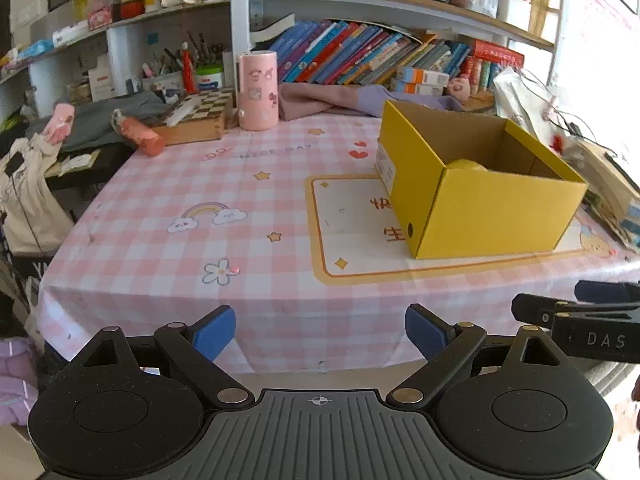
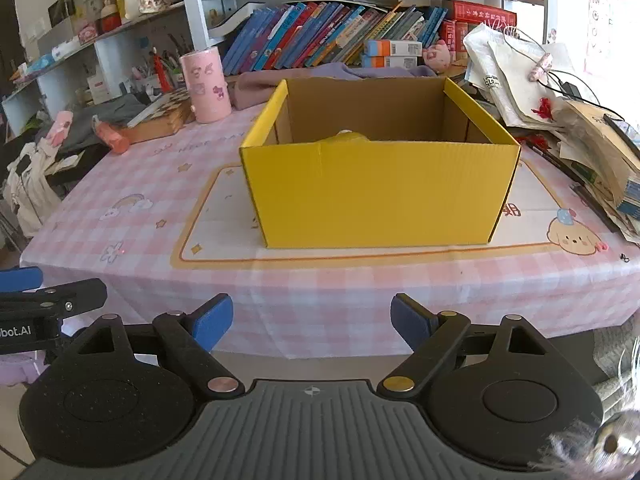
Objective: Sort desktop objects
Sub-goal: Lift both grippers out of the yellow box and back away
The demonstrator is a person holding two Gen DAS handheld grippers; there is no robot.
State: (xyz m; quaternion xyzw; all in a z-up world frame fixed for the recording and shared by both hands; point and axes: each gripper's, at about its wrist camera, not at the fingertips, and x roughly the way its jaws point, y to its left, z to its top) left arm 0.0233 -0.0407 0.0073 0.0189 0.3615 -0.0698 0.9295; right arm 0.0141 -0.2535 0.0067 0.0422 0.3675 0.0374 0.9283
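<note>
Yellow box (image 2: 376, 192) well beyond both fingertips, on pink checked tablecloth (image 1: 200, 200) | left gripper (image 1: 320, 334) spread, empty, off table's near edge | right gripper (image 2: 312, 322) spread, empty | pink cup (image 2: 205, 85) far left

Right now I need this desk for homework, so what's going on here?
A person is sorting the desk with a handheld gripper in each hand. Both the left gripper and the right gripper are open and empty, held just off the near edge of the table. The open yellow box sits on the pink checked cloth with something yellowish inside, mostly hidden. A pink cup, a chessboard box and other clutter remain at the back.
</note>
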